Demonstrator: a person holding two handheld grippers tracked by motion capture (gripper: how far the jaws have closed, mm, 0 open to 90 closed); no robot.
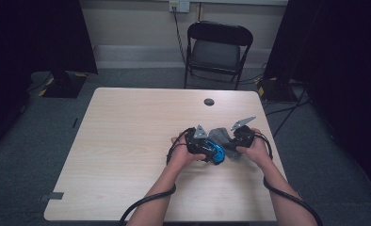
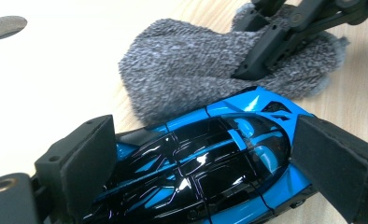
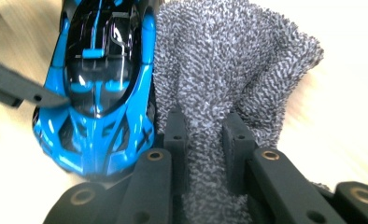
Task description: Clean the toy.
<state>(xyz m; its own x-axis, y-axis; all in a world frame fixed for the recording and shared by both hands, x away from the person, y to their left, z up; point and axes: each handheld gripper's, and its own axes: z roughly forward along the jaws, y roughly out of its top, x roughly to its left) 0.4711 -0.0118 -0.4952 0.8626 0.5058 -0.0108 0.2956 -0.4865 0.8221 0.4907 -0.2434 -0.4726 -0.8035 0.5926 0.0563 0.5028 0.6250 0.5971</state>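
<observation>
Grey cloth (image 3: 229,74) beside blue car (image 3: 102,79)

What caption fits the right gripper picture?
Right gripper pinching a grey cloth beside a blue toy car.

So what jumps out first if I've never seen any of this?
A glossy blue and black toy car, sitting between the pads of the left claw. Right beside it lies a fluffy grey cloth, pinched in the right claw, on the pale wooden table.

glossy plastic toy car (image 2: 205,163), fuzzy grey cloth (image 2: 191,70), matt wooden table (image 1: 127,141).
</observation>
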